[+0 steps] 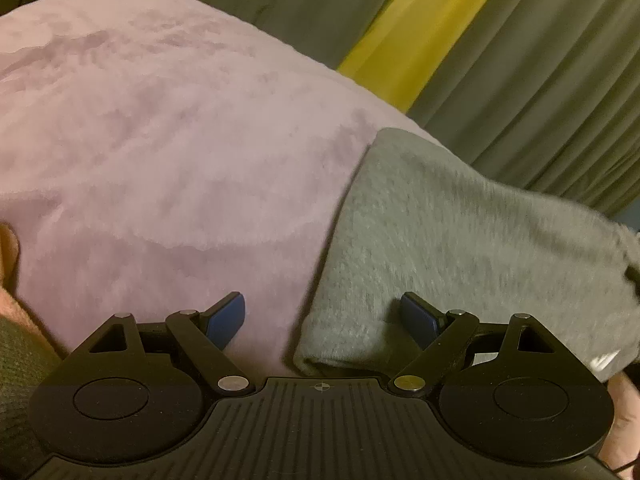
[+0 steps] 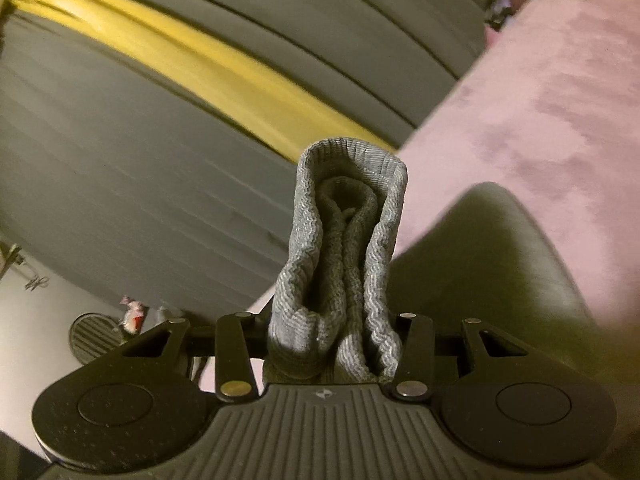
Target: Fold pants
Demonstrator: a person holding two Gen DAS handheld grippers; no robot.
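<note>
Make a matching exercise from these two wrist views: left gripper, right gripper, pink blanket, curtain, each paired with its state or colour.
Column one:
1. left gripper
2. right gripper
3. blanket
4. curtain

Column two:
A. grey-green with a yellow stripe
B. jaws wide apart, nothing pinched
C. pink and fuzzy, under the grey pants
D. clamped on a bunched ribbed cuff

Pairs: 1-B, 2-D, 3-C, 4-A

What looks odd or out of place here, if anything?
Only the grey pants: one end lies flat on the pink blanket, while the ribbed end stands bunched in folds, clamped in the right gripper. The left gripper hangs open over the fabric's edge.
</note>
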